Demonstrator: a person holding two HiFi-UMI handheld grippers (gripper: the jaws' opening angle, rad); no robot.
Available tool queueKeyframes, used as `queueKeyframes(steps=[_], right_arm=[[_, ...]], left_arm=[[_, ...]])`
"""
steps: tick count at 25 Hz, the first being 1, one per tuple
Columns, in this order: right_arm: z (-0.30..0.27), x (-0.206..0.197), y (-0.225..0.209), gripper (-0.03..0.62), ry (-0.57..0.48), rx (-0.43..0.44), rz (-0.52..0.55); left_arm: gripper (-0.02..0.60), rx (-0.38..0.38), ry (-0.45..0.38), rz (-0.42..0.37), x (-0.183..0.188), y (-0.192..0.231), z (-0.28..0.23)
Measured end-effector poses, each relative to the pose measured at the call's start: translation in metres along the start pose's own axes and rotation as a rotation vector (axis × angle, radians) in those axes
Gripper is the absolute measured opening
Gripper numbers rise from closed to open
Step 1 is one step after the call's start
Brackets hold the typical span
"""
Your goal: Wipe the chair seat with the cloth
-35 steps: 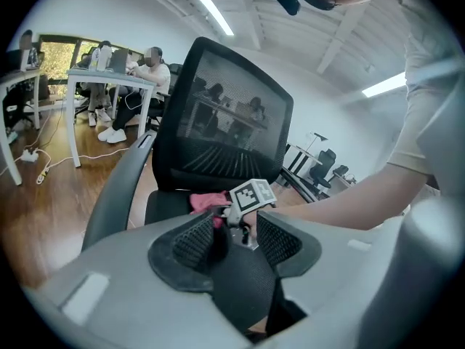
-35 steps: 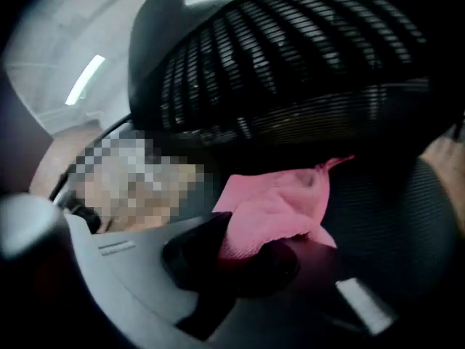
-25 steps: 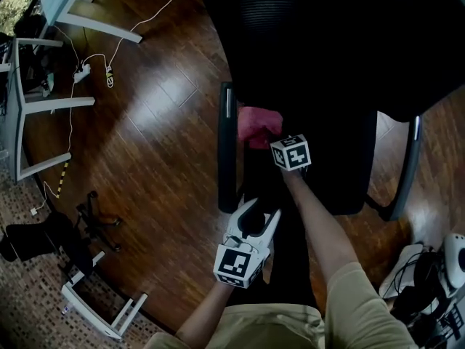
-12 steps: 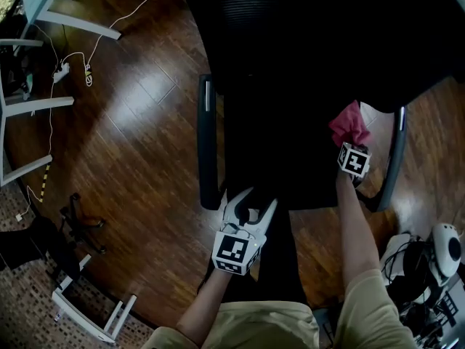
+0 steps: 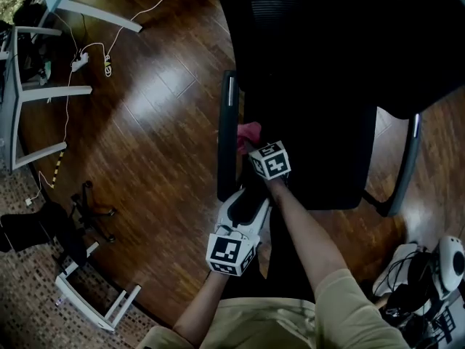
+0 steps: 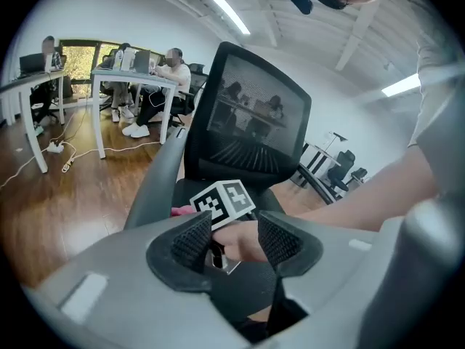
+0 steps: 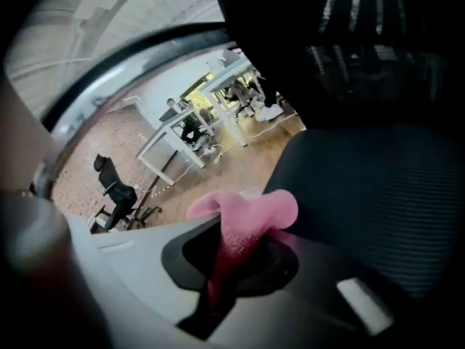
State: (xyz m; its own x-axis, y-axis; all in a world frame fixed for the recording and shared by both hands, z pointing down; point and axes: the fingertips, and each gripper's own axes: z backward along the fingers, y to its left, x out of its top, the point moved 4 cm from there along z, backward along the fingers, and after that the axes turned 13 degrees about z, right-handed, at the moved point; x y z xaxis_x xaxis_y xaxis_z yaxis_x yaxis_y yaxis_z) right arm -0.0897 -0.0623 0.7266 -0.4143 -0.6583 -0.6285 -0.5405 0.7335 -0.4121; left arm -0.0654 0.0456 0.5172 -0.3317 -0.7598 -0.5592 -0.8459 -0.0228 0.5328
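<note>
The black office chair's seat [image 5: 320,158] fills the middle of the head view, its mesh also in the right gripper view [image 7: 378,187]. My right gripper [image 5: 251,144] is shut on the pink cloth [image 5: 249,131], which bulges out past the pads [image 7: 251,213] and rests on the seat's left part, beside the left armrest [image 5: 227,137]. My left gripper [image 5: 251,201] hovers at the seat's front left corner. Its jaws have just been opening a little and hold nothing [image 6: 234,233]; the right hand and marker cube [image 6: 224,201] show beyond them.
Dark wood floor surrounds the chair. White desks [image 5: 43,93] with a power strip and cables [image 5: 80,65] stand at far left, a second small chair [image 5: 43,231] at lower left, gear and cables [image 5: 429,282] at lower right. People sit at desks [image 6: 156,78].
The right gripper swept the cloth from the seat's left side over to the right armrest and back to the left armrest. The left gripper stayed near the seat's front.
</note>
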Motion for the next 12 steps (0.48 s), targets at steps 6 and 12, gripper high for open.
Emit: queueKeyframes(steps=[6, 12], right_arm=[[0.057, -0.028, -0.077, 0.014, 0.079, -0.309, 0.114], [0.243, -0.127, -0.217, 0.014, 0.331, -0.848, -0.068]], left_arm=[[0.186, -0.042, 0.023, -0.006, -0.007, -0.01, -0.007], [0.192, -0.129, 0.077, 0.012, -0.033, -0.046, -0.026]])
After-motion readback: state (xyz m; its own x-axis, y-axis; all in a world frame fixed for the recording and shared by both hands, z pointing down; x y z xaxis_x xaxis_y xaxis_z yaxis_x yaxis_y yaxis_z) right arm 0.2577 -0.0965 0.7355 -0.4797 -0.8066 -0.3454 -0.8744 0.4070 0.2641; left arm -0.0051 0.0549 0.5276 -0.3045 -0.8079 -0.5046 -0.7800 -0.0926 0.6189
